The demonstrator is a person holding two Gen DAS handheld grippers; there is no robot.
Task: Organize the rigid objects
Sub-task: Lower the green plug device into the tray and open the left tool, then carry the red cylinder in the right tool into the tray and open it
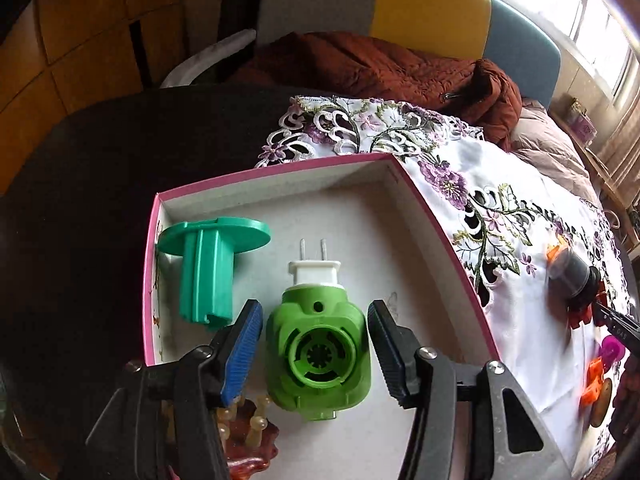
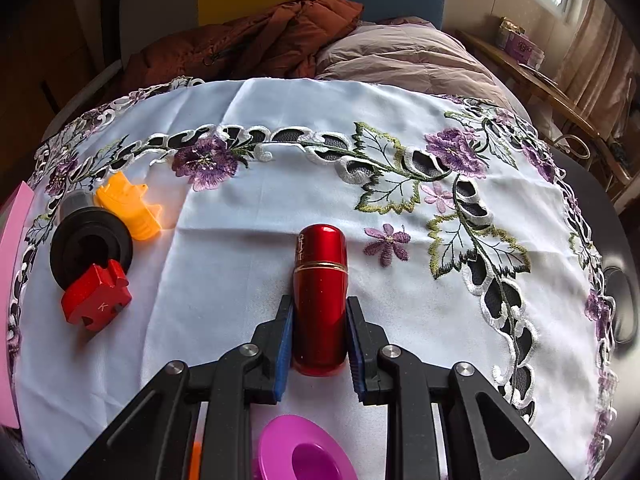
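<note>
In the box (image 1: 276, 200) lie a teal spool (image 1: 208, 268) and a green plug (image 1: 318, 344), gathered there for sorting. The left gripper (image 1: 316, 344) stands wide around the plug, not touching it. The right gripper (image 2: 318, 340) clamps a red tube (image 2: 320, 300) on the cloth (image 2: 240, 280), probably to carry it over.

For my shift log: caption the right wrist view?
Right gripper shut on red tube over embroidered tablecloth.

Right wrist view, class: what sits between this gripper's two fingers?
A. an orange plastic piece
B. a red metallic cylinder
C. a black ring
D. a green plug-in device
B: the red metallic cylinder lies between the right gripper pads, which press its sides on the white cloth.
</note>
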